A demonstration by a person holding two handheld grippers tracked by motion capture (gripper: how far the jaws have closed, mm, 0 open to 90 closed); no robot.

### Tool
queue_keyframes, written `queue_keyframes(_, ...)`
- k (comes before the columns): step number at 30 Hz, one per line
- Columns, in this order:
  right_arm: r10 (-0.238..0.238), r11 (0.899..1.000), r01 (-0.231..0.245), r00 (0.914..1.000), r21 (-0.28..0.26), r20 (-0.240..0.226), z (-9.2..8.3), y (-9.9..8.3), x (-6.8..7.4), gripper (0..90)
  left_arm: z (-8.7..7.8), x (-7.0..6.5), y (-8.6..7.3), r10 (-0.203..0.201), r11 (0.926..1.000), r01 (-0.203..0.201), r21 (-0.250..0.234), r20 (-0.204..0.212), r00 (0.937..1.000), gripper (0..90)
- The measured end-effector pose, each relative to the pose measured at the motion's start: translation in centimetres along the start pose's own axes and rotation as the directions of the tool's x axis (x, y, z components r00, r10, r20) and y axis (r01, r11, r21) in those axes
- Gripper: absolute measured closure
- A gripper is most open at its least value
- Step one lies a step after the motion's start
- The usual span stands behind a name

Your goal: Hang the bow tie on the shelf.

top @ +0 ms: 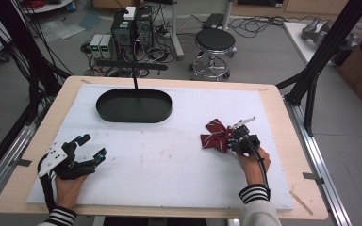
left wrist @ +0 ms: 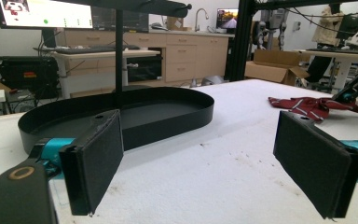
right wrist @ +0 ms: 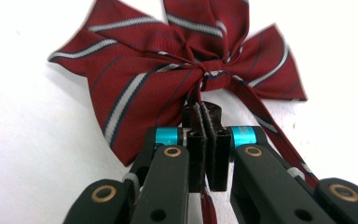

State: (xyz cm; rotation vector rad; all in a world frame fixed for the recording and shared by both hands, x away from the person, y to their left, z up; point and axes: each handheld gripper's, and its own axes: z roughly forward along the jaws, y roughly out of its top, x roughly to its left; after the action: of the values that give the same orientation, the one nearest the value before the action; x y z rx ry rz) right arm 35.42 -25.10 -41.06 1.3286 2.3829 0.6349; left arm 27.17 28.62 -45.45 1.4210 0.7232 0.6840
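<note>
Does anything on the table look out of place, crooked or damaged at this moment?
Nothing looks damaged or spilled. The red striped bow tie lies crumpled on the white table cover, pinched near its knot by the right gripper. The black oval tray sits flat, and the left gripper is open.

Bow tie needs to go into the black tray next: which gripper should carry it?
Right. The right gripper is already shut on the bow tie, its jaws pinching the fabric by the knot. The left gripper is open near the table's left edge, holding nothing. The tray looks reachable across the table.
</note>
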Motion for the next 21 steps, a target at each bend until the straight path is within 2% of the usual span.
queue_keyframes(3,0.008,0.998,-0.008,0.9999,-0.055,-0.012,-0.6,0.1,0.1,88.6,0.0,0.0,0.0,0.001,1.0000,-0.001,0.001,0.000,1.0000,16.2)
queue_keyframes(4,0.008,0.998,-0.008,0.9999,-0.055,-0.012,-0.6,0.1,0.1,88.6,0.0,0.0,0.0,0.001,1.0000,-0.001,0.001,0.000,1.0000,16.2)
queue_keyframes(5,0.012,0.997,-0.013,0.9998,-0.082,-0.016,-0.9,0.1,0.2,88.6,0.0,0.0,0.0,0.001,1.0000,-0.001,0.001,0.000,1.0000,16.2)
queue_keyframes(6,0.012,0.997,-0.013,0.9998,-0.082,-0.016,-0.9,0.1,0.2,88.6,0.0,0.0,0.0,0.001,1.0000,-0.001,0.001,0.000,1.0000,16.2)
queue_keyframes(9,-0.005,0.985,0.000,0.9996,-0.170,-0.028,-1.7,0.4,0.6,88.7,0.0,0.0,0.0,0.001,1.0000,-0.001,0.001,-0.001,1.0000,16.2)
queue_keyframes(11,-0.009,0.983,0.004,0.9995,-0.186,-0.029,-1.8,0.5,0.7,88.7,0.0,0.0,0.0,0.001,1.0000,-0.001,0.001,-0.001,1.0000,16.2)
queue_keyframes(12,-0.018,0.973,0.010,0.9993,-0.230,-0.033,-2.2,0.7,1.0,88.7,0.0,0.0,0.0,0.001,1.0000,-0.001,0.002,-0.001,1.0000,16.2)
queue_keyframes(13,-0.021,0.968,0.012,0.9992,-0.249,-0.035,-2.3,0.8,1.1,88.7,0.0,0.0,0.0,0.001,1.0000,-0.001,0.001,-0.001,1.0000,16.2)
queue_keyframes(14,-0.021,0.968,0.012,0.9992,-0.249,-0.035,-2.3,0.8,1.1,88.7,0.0,0.0,0.0,0.001,1.0000,-0.001,0.002,-0.001,1.0000,16.2)
queue_keyframes(15,-0.030,0.958,0.018,0.9989,-0.287,-0.036,-2.7,1.0,1.5,88.7,0.0,0.0,0.0,0.001,1.0000,-0.001,0.002,-0.001,1.0000,16.2)
queue_keyframes(16,-0.030,0.958,0.018,0.9989,-0.287,-0.036,-2.7,1.0,1.5,88.7,0.0,0.0,0.0,0.001,1.0000,-0.001,0.002,-0.002,1.0000,16.2)
queue_keyframes(17,-0.035,0.950,0.020,0.9985,-0.313,-0.042,-2.9,1.3,1.7,88.7,0.0,0.0,0.0,0.000,1.0000,0.000,0.002,-0.001,1.0000,16.2)
queue_keyframes(18,-0.035,0.950,0.020,0.9985,-0.313,-0.042,-2.9,1.3,1.7,88.7,0.0,0.0,0.0,0.000,1.0000,0.000,0.002,-0.001,1.0000,16.2)
queue_keyframes(19,-0.041,0.937,0.023,0.9981,-0.348,-0.046,-3.3,1.7,2.1,88.7,0.0,0.0,0.0,0.001,1.0000,-0.001,0.002,-0.001,1.0000,16.2)
queue_keyframes(20,-0.041,0.937,0.023,0.9981,-0.348,-0.046,-3.3,1.7,2.1,88.7,0.0,0.0,0.0,0.001,1.0000,-0.001,0.002,-0.001,1.0000,16.2)
queue_keyframes(21,-0.040,0.933,0.019,0.9980,-0.359,-0.049,-3.5,1.8,2.3,88.7,0.0,0.0,0.0,0.001,1.0000,-0.001,0.002,-0.001,1.0000,16.2)
